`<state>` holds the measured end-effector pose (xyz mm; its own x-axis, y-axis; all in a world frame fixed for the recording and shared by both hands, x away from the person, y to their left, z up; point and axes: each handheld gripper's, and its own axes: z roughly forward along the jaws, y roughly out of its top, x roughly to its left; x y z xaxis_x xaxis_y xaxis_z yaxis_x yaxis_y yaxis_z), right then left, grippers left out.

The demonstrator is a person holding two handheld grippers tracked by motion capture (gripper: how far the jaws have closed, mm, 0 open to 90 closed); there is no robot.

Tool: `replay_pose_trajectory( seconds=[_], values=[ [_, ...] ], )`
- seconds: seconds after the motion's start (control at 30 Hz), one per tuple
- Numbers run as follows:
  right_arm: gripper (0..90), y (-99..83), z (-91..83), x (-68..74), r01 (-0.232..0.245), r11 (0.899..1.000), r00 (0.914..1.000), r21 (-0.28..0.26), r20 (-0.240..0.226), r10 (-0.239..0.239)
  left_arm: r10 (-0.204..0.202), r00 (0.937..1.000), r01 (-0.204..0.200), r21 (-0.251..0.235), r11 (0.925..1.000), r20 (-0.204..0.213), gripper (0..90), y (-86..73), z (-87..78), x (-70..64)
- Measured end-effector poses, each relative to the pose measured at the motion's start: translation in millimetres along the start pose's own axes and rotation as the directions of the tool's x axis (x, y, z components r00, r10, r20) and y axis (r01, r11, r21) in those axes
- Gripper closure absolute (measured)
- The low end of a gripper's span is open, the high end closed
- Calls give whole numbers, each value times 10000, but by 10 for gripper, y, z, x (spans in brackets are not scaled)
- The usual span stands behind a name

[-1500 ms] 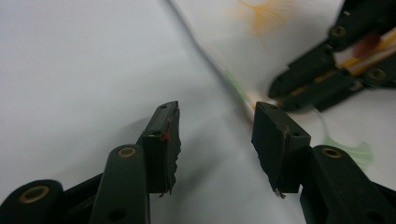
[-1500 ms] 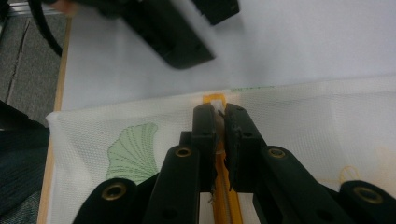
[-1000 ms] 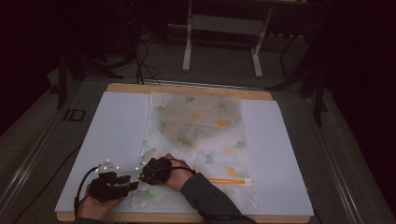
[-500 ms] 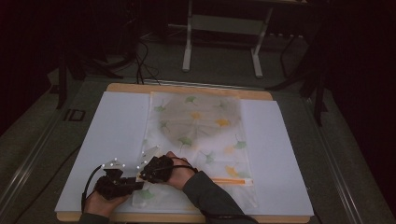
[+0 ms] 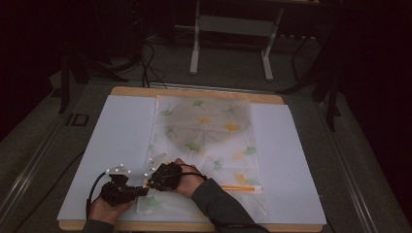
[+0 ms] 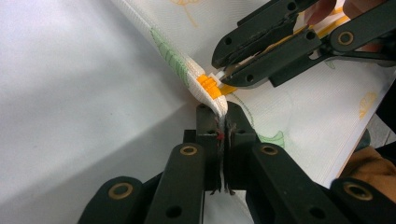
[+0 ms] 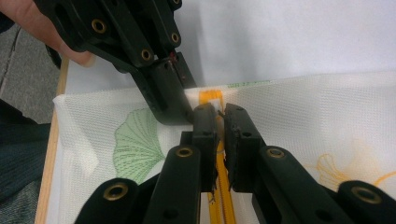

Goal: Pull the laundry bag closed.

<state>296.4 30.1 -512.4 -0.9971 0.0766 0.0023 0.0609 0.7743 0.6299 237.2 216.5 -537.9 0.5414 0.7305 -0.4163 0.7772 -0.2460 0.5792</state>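
A white mesh bag [image 5: 209,145] printed with green and yellow leaves lies flat on the white sheet. Its orange zipper [image 5: 239,187] runs along the near end. My left gripper [image 5: 144,190] is shut on the bag's hem [image 6: 212,103] just beside the zipper's orange end [image 6: 208,87]. My right gripper [image 5: 149,182] comes in from the other side, shut on the white zipper pull [image 6: 219,74]. In the right gripper view the zipper tape [image 7: 219,205] runs between the right gripper [image 7: 218,116], with the left gripper [image 7: 180,114] touching the fabric beside it.
A white sheet [image 5: 116,141] covers the wooden table [image 5: 194,92]. A grey round shape [image 5: 204,121] shows through the bag's far half. Beyond the table are a metal stand [image 5: 233,43] and floor cables [image 5: 145,58]. A dark sleeve [image 5: 218,206] crosses the bag's near edge.
The left hand has edged slightly right and forward, closer to the right gripper. The right gripper and the bag have hardly moved.
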Motion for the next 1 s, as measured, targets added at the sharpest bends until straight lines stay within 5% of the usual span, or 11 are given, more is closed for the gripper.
replay_pose_trajectory(
  seconds=[1.0],
  values=[
    [839, -112, 89, 16, 118, 9989, 9997, 460, 196, -127, 194, 9997, -196, -162, 9997, -144, 879, 3, -63, 34]
  ],
)
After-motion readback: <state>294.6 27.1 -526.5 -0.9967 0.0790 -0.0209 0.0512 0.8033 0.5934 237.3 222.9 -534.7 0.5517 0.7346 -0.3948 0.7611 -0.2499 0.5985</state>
